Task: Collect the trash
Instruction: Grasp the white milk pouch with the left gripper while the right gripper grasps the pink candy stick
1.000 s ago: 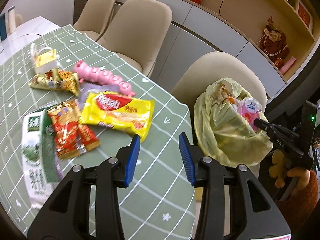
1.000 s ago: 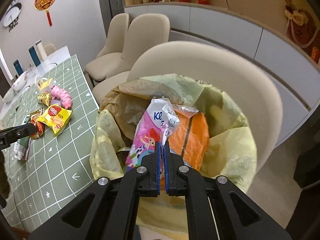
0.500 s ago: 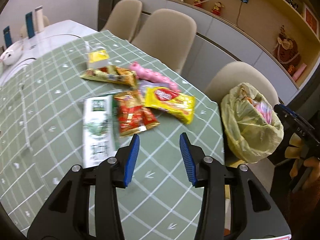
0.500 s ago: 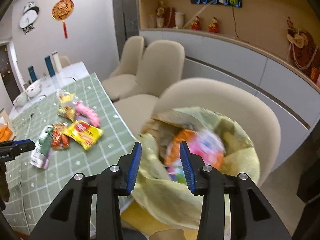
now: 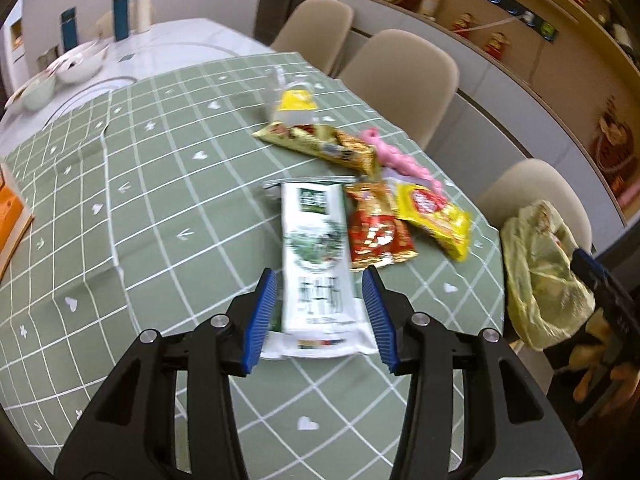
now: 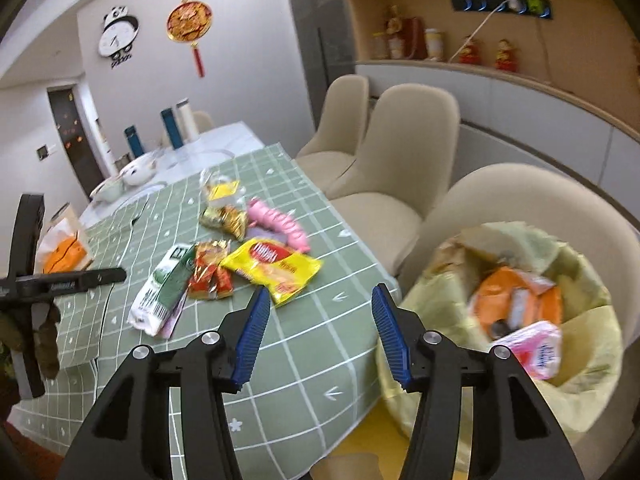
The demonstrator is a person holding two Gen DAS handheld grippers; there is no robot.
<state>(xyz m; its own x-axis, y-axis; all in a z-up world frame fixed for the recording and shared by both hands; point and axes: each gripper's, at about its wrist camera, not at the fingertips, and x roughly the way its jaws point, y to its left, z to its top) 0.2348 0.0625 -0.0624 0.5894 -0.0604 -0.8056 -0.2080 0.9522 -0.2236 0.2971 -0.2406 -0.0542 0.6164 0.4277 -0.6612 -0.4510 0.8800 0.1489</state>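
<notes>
Green checked cloth over the desk (image 5: 168,216), dining room with beige chairs along the desk's far edge and a shelved wall behind.

Nearest in the left wrist view: left hand-held gripper (image 5: 320,316), jaws apart at a middling gap and lately widening a little, poised over the near end of a long white-and-green packet (image 5: 316,264); packet framed between the blue pads, pads not pressing it, nothing gripped. Just beside that packet, toward the desk's right edge, a red-and-gold wrapper (image 5: 376,232), then a yellow snack bag (image 5: 436,216) partly over it, close to the edge. Farther along, a gold wrapper (image 5: 320,146), a pink caterpillar-shaped toy (image 5: 396,160) beside it, and a small clear bag with yellow contents (image 5: 294,106). Past the cloth, on the bare white end of the desk, bowls (image 5: 76,68) and three tall bottles (image 5: 120,14).

Right wrist view: right hand-held gripper (image 6: 318,330) released, jaws having just swung wide, empty, above the desk's right edge. Just off that edge, on the seat of the nearest chair (image 6: 520,200), a yellow trash bag (image 6: 572,360) standing open, holding an orange wrapper (image 6: 516,300) and a pink pouch (image 6: 536,348). On the far wall, a panda clock (image 6: 119,32) and a red hanging ornament (image 6: 190,24).
</notes>
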